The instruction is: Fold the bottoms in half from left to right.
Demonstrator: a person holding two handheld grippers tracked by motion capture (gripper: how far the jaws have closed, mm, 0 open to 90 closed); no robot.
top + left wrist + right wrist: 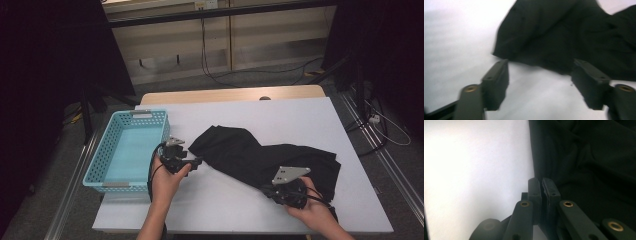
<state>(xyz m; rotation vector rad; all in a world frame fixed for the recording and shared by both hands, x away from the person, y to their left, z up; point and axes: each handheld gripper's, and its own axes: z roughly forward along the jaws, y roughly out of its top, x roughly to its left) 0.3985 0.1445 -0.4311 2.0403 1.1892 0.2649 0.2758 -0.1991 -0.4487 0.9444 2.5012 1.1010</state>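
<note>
- Nearest the camera in the high view, the right gripper (286, 192) sits close to the table's front edge, towards its right corner, on the near edge of the black cloth (260, 155).
- Its own view shows the jaws pressed together with a thin fold of the cloth's edge (584, 157) between them; bare table (474, 170) lies on one side of them.
- Left gripper (196, 162) is held near the middle of the table, just beside the cloth's left corner.
- Its jaws stand wide apart with nothing between them; the cloth's corner (554, 37) lies just beyond the tips, though that view is blurred.
- Black cloth spreads from the table's middle to its right edge, crumpled.
- Open white table (220, 195) remains along the front edge between the two hands, and along the back edge.
- Blue basket (100, 165) stands at the left edge, just beside the left hand (167, 182).
</note>
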